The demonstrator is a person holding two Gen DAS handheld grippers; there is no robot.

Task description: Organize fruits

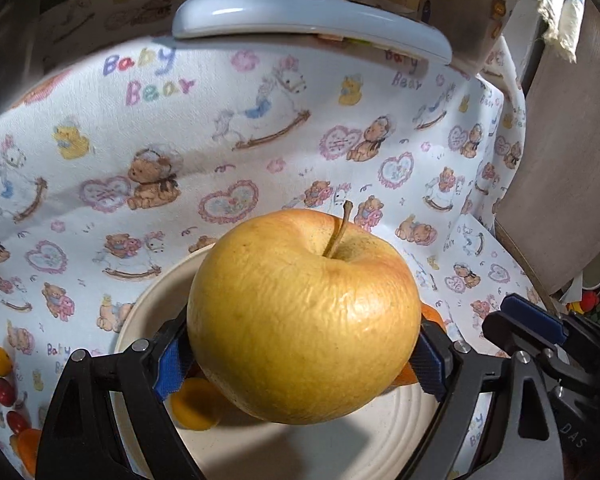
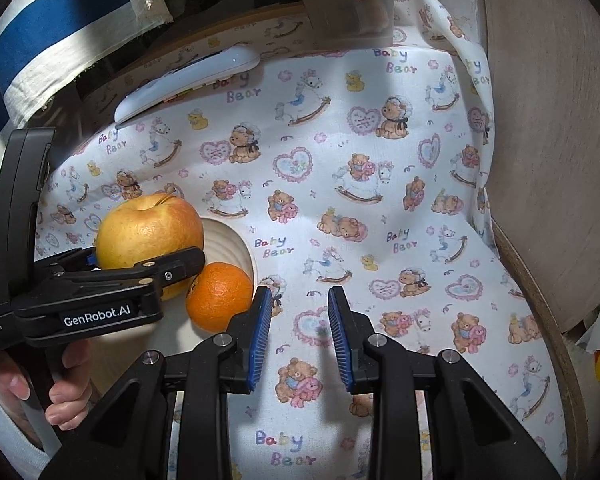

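A big yellow apple (image 1: 300, 320) with a stem sits between the blue pads of my left gripper (image 1: 300, 354), which is shut on its sides. It hangs just over a cream ribbed plate (image 1: 300, 452). In the right wrist view the same apple (image 2: 148, 232) is above the plate's (image 2: 230, 240) left part, and an orange (image 2: 220, 296) lies on the plate beside it. My right gripper (image 2: 300, 320) hovers over the cloth right of the plate, closed down to a narrow gap with nothing between the pads. A small yellow fruit (image 1: 196, 404) lies on the plate under the apple.
A bear-print cloth (image 2: 380, 220) covers the round table. A white oblong device (image 1: 308, 20) lies at the far edge. Small yellow and red round pieces (image 1: 2, 376) lie at the left. A wooden panel (image 1: 572, 160) stands on the right. A person's hand (image 2: 64, 392) holds the left gripper's handle.
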